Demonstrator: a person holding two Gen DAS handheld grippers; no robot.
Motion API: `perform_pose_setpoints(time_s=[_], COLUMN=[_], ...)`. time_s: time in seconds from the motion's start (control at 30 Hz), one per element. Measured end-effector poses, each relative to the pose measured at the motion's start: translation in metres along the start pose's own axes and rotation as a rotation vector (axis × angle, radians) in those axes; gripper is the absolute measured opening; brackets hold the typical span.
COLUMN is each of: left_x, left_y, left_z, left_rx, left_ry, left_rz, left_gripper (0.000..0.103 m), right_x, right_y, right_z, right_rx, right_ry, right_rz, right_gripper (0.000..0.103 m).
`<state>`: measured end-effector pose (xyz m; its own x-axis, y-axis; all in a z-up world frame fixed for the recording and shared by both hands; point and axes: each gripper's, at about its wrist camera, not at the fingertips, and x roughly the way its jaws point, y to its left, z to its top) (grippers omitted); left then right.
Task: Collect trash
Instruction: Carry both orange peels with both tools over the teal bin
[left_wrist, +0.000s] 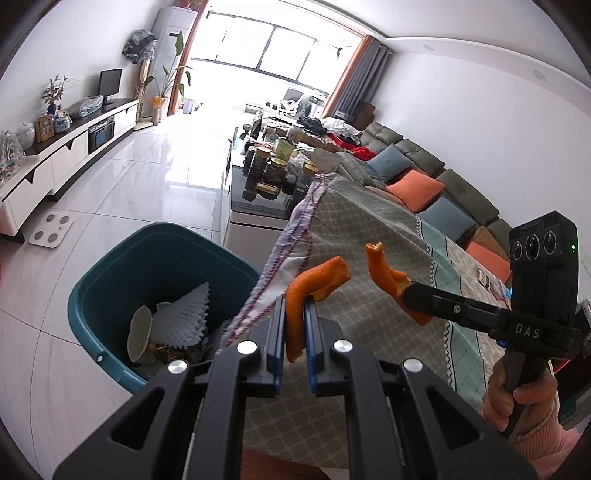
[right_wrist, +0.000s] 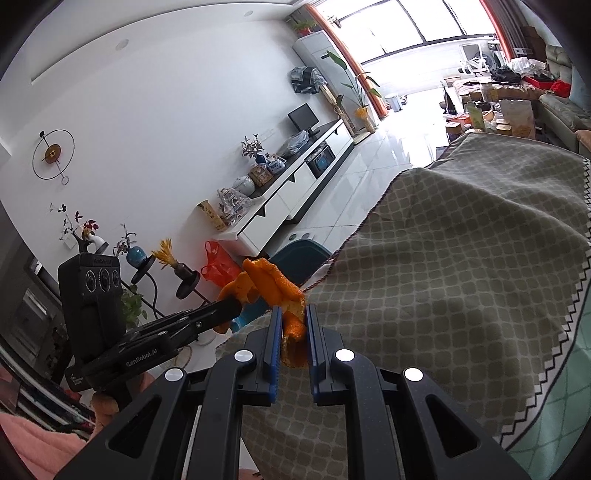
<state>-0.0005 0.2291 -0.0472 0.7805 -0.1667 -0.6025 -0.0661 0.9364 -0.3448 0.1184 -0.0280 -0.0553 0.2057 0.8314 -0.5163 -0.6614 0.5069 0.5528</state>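
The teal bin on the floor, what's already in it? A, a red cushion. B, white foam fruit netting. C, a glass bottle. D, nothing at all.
B: in the left wrist view the teal bin holds white foam netting beside other scraps.

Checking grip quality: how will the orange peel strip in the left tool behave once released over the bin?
The curled orange peel strip probably holds its shape, arching unsupported past the left tool. Likely light; should drop without rolling far. The teal plastic bin sits left of it, so it may miss.
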Motion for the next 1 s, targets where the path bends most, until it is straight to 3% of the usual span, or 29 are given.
perform_pose_setpoints(time_s=[1.0], left_x=[-0.013], left_y=[0.033], left_z=[0.007], left_rx=[-0.049], left_ry=[-0.038], left_rz=[0.077], left_gripper=[0.011], right_x=[0.034], right_y=[0.019], right_z=[0.018], right_rx=[-0.041], right_ry=[0.049], right_rz=[0.044], right_gripper=[0.013])
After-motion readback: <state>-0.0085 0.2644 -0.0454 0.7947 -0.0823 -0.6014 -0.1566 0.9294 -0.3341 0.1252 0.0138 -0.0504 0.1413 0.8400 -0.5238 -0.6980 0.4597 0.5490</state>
